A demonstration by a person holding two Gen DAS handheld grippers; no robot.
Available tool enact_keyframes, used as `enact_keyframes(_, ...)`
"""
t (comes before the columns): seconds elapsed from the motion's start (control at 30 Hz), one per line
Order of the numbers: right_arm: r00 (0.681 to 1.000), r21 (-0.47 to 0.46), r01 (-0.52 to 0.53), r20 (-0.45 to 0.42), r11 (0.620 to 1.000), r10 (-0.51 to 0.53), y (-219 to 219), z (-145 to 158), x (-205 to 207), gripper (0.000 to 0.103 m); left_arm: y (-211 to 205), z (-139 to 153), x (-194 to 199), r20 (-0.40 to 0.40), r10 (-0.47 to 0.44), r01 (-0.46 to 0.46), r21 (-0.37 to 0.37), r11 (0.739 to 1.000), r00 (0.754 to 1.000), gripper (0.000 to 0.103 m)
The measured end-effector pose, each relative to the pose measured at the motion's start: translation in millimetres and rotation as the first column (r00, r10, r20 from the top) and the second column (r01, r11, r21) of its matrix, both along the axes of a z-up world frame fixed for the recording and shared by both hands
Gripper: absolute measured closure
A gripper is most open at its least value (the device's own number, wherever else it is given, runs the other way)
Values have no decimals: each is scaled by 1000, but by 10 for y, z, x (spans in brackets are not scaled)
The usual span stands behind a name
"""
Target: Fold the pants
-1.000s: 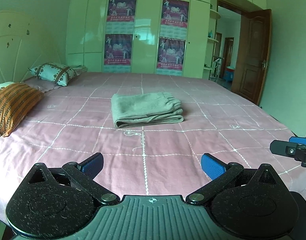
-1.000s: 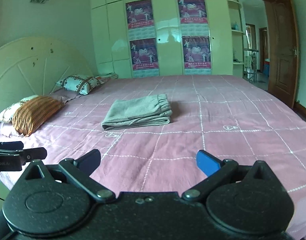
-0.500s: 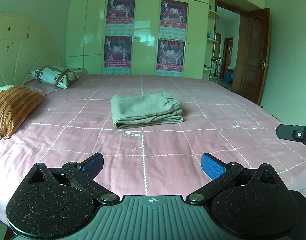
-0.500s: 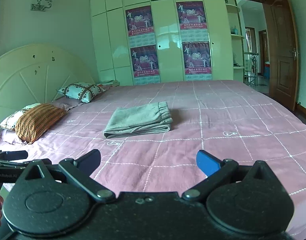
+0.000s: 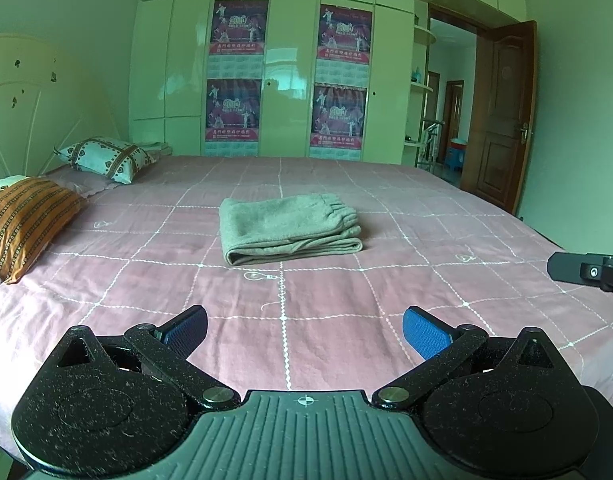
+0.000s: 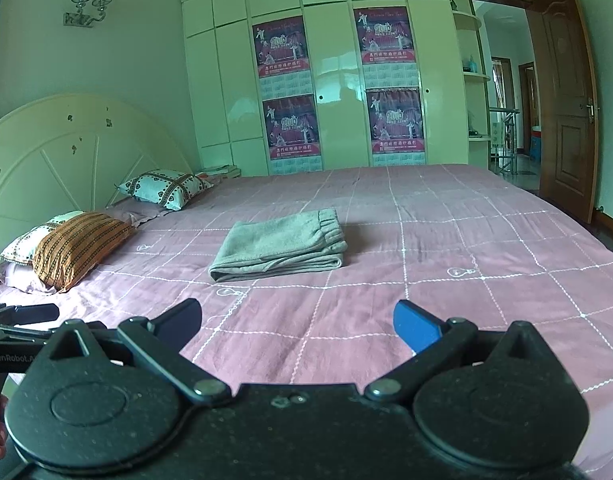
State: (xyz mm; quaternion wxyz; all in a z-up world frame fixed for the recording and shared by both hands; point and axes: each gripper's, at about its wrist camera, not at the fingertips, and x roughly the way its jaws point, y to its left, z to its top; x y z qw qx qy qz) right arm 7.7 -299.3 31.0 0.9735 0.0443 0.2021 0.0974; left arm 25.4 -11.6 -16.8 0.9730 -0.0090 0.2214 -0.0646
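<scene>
Grey pants [image 5: 288,229] lie folded in a flat rectangle on the pink checked bed [image 5: 386,300], straight ahead of both claws and well apart from them, elastic waistband toward the right. Left claw [image 5: 304,330] is spread wide with nothing between its blue pads; right claw [image 6: 296,326] likewise, gaping and empty, hovering over the near edge of the bed. Legible writing: "GenRobot" on the left claw's body as seen at the left edge of the right wrist view; "2010" on the posters [image 6: 394,120] fixed to the wardrobe [image 6: 334,80] beyond the pants. Ahead and left, an orange striped pillow [image 5: 22,224] and a patterned pillow [image 5: 106,158] rest against the headboard [image 6: 66,160]. Ahead and right, a brown door [image 5: 502,128] stands open.
</scene>
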Motion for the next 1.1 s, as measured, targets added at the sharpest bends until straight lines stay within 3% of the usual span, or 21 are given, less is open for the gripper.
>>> enact_keyframes(1.1, 1000, -7, 1, 8, 1000, -1, -17, 18, -16, 6, -6, 45, 22, 10, -10, 10, -10, 1000, 1000, 0)
